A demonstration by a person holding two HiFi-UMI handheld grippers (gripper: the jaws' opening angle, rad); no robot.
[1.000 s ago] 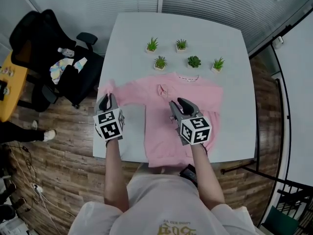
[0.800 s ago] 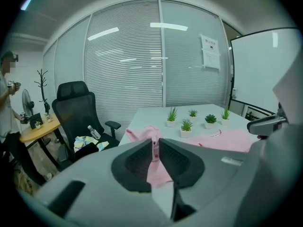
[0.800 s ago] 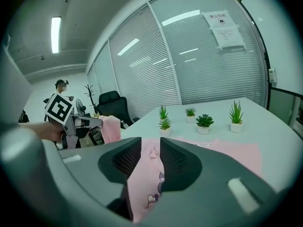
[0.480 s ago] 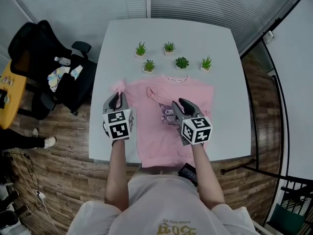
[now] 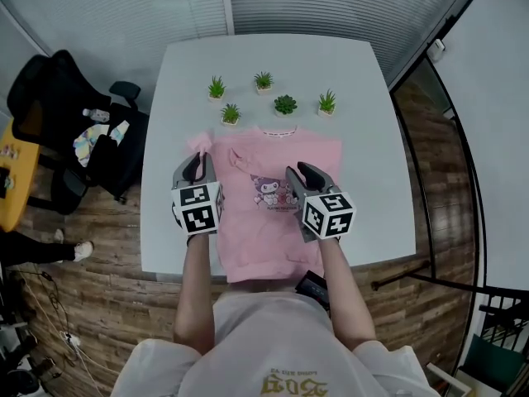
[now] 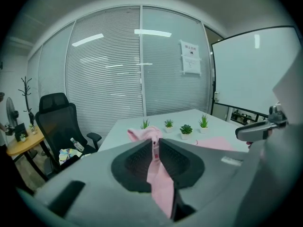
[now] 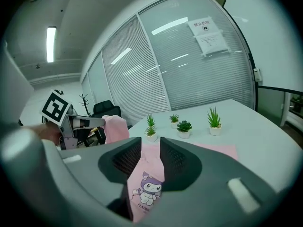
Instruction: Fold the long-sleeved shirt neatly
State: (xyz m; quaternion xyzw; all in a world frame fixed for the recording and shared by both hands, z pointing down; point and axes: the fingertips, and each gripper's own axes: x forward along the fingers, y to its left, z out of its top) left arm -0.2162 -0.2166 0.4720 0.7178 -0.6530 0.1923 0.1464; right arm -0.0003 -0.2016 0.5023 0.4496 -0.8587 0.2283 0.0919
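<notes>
Fingers (image 6: 135,162) of the left gripper (image 6: 154,142) are all but together. They pinch a strip of pink sleeve (image 6: 160,186) that runs up through the narrow slit and bunches just past the tips. The fingers (image 7: 182,162) of the right gripper (image 7: 151,148) stand about half apart. The shirt's front fills the gap and the pads press on the cloth from both sides, with the cartoon print (image 7: 147,189) hanging just under them. In the head view the long-sleeved shirt (image 5: 256,242) lies front up on the white table (image 5: 372,164), its collar toward the far edge and its hem drooping over the near edge in front of the person. The left gripper is at the shirt's left shoulder, near the table's left edge. The right gripper is over the chest, just right of the print. Five small potted plants (image 5: 285,104) stand in a loose cluster just beyond the collar, toward the far edge. A black office chair (image 5: 58,98) stands on the wooden floor off the left edge.
</notes>
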